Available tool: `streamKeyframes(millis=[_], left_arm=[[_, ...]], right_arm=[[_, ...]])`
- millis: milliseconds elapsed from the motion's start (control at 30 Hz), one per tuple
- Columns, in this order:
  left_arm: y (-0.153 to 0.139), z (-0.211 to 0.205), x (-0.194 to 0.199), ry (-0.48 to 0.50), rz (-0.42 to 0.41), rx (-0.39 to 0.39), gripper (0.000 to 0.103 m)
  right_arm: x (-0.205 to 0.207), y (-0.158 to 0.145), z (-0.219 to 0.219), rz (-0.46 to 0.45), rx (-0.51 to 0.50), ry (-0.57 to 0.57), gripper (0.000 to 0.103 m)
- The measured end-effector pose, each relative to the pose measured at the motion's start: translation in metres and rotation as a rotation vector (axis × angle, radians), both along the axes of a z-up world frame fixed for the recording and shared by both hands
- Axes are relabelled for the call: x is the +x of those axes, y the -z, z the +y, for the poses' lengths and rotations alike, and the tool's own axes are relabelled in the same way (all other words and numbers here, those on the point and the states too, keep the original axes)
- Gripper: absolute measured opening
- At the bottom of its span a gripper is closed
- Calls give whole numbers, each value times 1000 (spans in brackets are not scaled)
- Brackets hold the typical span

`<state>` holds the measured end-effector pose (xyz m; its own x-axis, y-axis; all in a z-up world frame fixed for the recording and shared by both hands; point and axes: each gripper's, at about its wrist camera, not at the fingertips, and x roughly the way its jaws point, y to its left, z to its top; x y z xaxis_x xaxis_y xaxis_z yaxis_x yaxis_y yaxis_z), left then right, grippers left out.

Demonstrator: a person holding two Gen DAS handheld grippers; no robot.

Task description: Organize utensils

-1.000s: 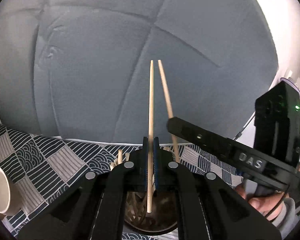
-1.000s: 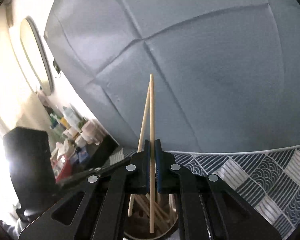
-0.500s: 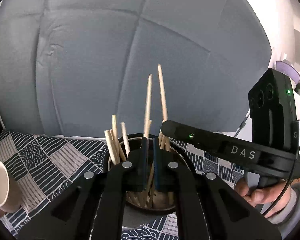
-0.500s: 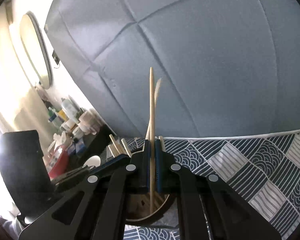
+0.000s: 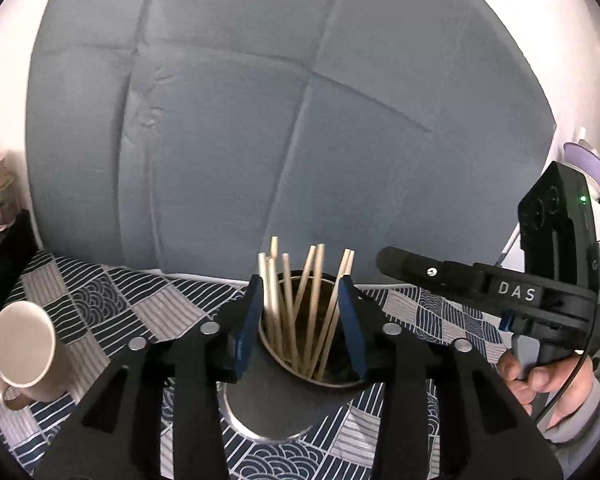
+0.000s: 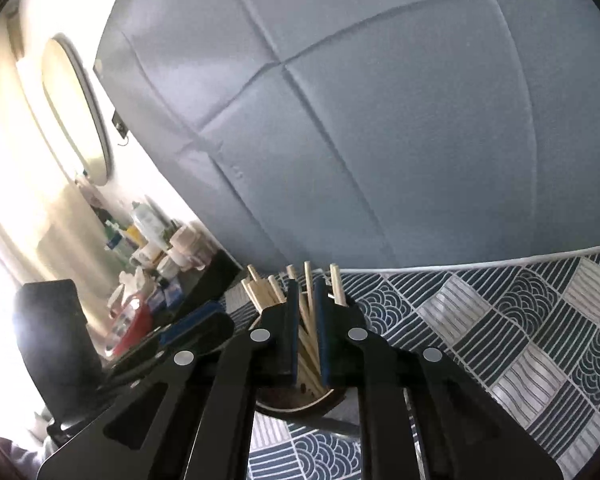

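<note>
A dark metal cup (image 5: 272,408) stands on the patterned cloth and holds several wooden chopsticks (image 5: 314,300). My left gripper (image 5: 300,284) hovers just over its rim. Its jaws are opening, and the blue pads stand wide on either side of the chopsticks without pressing any. My right gripper (image 6: 306,284) is over the same cup (image 6: 300,404). Its jaws are slightly apart, and one chopstick (image 6: 308,280) stands loose in the narrow gap. Seen from the left wrist, the right gripper (image 5: 384,260) reaches in from the right, held by a hand (image 5: 540,376).
A beige mug (image 5: 24,348) sits on the cloth (image 5: 100,300) left of the cup. A grey padded panel (image 5: 300,120) rises right behind the table. In the right wrist view a shelf of bottles (image 6: 152,248) and an oval mirror (image 6: 76,108) are at far left.
Both grippers came down to the cup with a chopstick each. The left jaws have spread and its chopstick now stands among the others. The right chopstick has slid down and its jaws have parted slightly.
</note>
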<state>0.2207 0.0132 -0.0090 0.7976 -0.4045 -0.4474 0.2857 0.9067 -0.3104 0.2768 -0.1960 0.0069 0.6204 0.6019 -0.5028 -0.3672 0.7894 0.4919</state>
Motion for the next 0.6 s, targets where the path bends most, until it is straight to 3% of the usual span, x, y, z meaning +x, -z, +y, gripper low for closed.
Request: streamKeyframes(millis=[33, 100, 300, 467, 600], left_arm=[[-1, 2, -2, -4, 5, -1, 46], [-2, 5, -8, -22, 7, 1, 56], [0, 11, -26, -47, 34, 23, 68], [7, 15, -39, -75, 86, 58, 85], [16, 19, -51, -109, 150, 94, 90]], right_arm=[[-2, -2, 1, -1, -11, 3, 12], [-7, -6, 1, 2, -33, 12, 40], [-26, -9, 1, 0, -99, 20, 54], [-42, -4, -2, 21, -153, 34, 70], [-55, 5, -8, 49, -171, 62, 81]])
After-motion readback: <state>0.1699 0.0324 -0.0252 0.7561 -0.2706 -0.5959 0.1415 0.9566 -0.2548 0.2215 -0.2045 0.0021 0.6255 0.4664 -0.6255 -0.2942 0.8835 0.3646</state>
